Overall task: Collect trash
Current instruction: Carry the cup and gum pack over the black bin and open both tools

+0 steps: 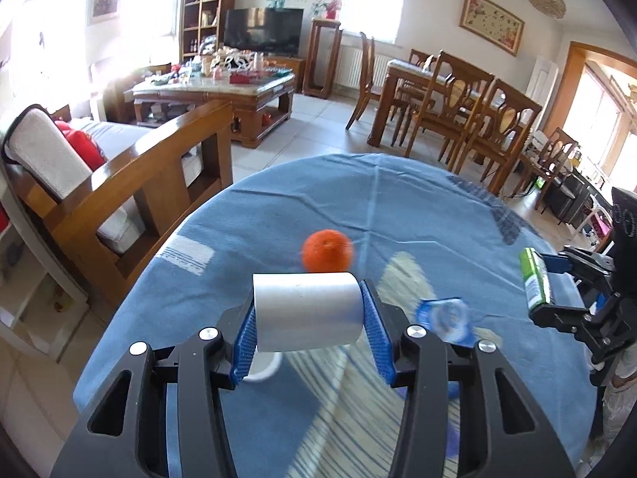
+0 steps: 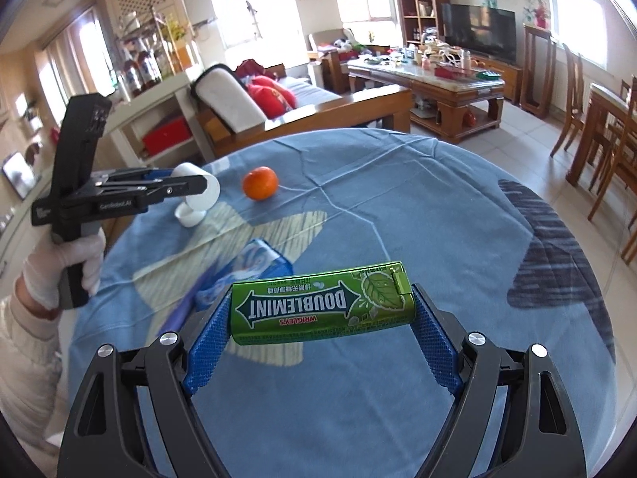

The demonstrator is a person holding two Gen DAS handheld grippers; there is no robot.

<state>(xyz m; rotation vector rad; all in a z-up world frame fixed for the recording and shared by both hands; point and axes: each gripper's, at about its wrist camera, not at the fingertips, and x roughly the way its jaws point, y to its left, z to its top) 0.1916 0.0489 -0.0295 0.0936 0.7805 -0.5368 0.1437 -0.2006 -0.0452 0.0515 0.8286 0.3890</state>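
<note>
2 pieces of trash are already off the table (image 2: 398,215). The left gripper (image 1: 308,310) is clamped on a white roll (image 1: 308,310), pads pressing its 2 ends, and the roll hangs above the blue cloth. The right gripper (image 2: 320,310) is clamped on a green gum pack (image 2: 320,304), pads on its 2 short ends, the pack lying crosswise and clear of the cloth.

Still on the table: a white cap (image 2: 190,213) at the far left, just under the roll; a blue wrapper (image 2: 254,267) near the middle, just beyond the gum pack and blurred in both views; and an orange (image 2: 260,183) further off, which looks like fruit rather than trash. No bin shows in either view, so where the 2 held pieces go I cannot tell. My judgement is that the job is about half done: 2 pieces held but not dropped anywhere, 2 more left to pick up.

Both grippers point forward and down at the table from the near edge, side by side and well apart. In the right view a gloved hand (image 2: 59,263) grips the left tool's handle low at the left edge, with a pale sleeve (image 2: 24,342) below it.
</note>
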